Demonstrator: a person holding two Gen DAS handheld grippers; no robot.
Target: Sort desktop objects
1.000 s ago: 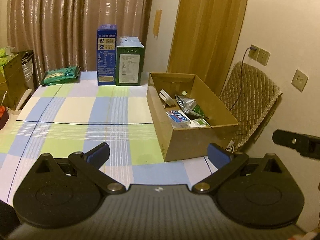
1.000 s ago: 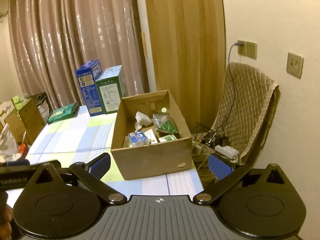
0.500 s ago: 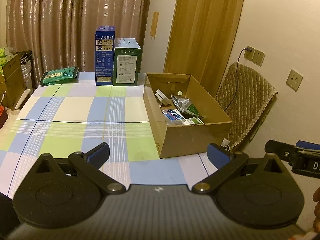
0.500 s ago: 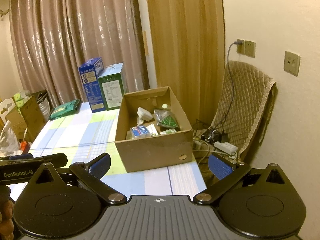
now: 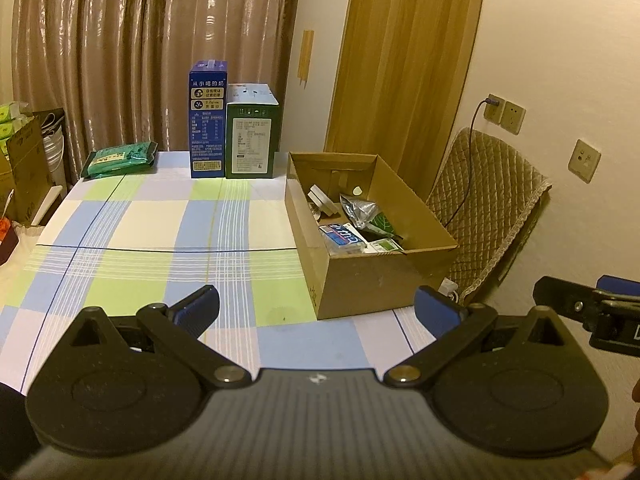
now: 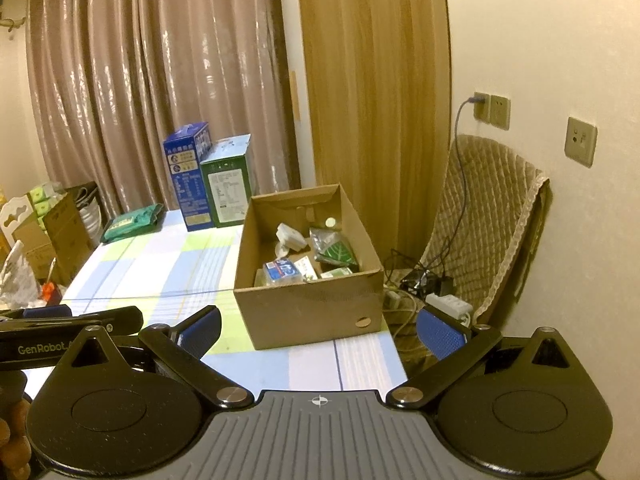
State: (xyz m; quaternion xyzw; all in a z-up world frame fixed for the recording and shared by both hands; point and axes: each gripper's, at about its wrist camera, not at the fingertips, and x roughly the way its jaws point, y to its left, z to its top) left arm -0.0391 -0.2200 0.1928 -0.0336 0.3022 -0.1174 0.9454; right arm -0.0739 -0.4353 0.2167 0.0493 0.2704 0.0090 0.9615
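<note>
An open cardboard box (image 5: 376, 284) (image 6: 312, 312) stands at the right end of the checked tablecloth (image 5: 152, 232) (image 6: 160, 264). Inside it lie several small items: a blue-and-white packet (image 5: 342, 236) (image 6: 282, 270), a silver-and-green pouch (image 5: 366, 212) (image 6: 334, 248) and a white adapter (image 5: 322, 200) (image 6: 290, 236). My left gripper (image 5: 316, 308) hovers open and empty near the table's front edge, short of the box. My right gripper (image 6: 320, 330) is open and empty too, held back in front of the box. Each gripper shows at the edge of the other's view.
A blue carton (image 5: 208, 124) (image 6: 188, 172) and a green carton (image 5: 252, 136) (image 6: 228, 184) stand upright at the table's far edge, with a green wipes pack (image 5: 120, 158) (image 6: 134, 222) to their left. A quilted chair (image 5: 484, 200) (image 6: 484, 224) and a power strip (image 6: 448, 304) sit right of the table.
Both grippers have pulled back and risen a little, so the box looks smaller and farther. Both stay open. The right gripper has come further into the left wrist view.
</note>
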